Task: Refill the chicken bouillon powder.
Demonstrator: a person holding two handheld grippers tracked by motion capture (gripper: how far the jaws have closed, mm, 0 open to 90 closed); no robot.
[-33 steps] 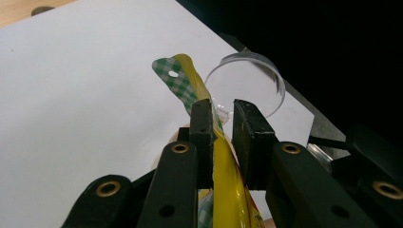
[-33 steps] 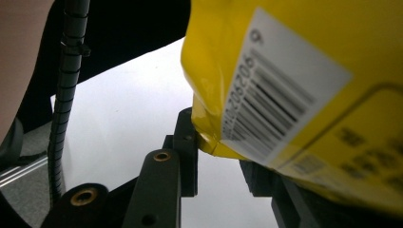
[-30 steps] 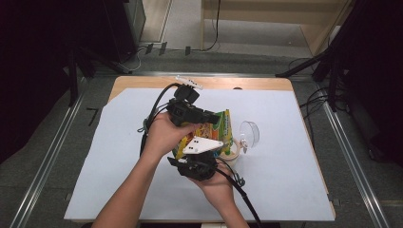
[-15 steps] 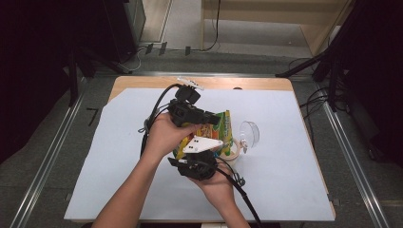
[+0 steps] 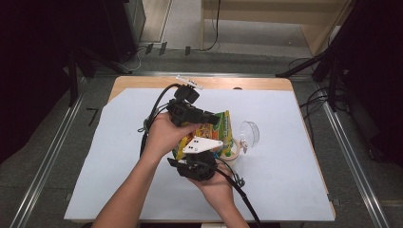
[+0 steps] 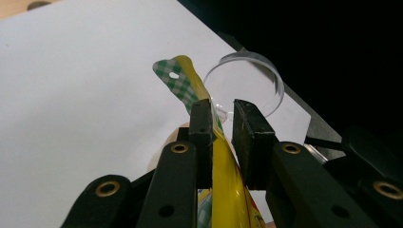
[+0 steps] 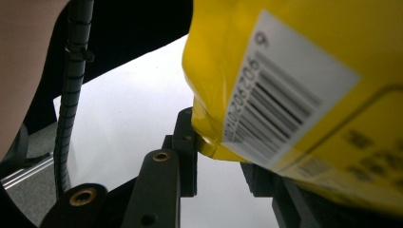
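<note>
Yellow snack bag, held above the bench between two tongs

Left tongs (image 6: 223, 123) clamp the bag (image 6: 223, 185) below its green-checked top edge; right tongs (image 7: 223, 156) grip its bottom corner. Barcode label (image 7: 280, 95) digits partly legible, other print blurred. Long axis points toward the clear plastic cup (image 5: 249, 134) on the white sheet (image 5: 294, 156). Bag's front mostly hidden by hands.

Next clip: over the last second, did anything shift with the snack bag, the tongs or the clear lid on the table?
Nothing visibly changed. The left tongs stay clamped on the edge of the yellow snack bag, the right tongs keep hold of its other end, and both hands remain in place above the white sheet. The clear lid lies where it was, just beyond the bag.
</note>
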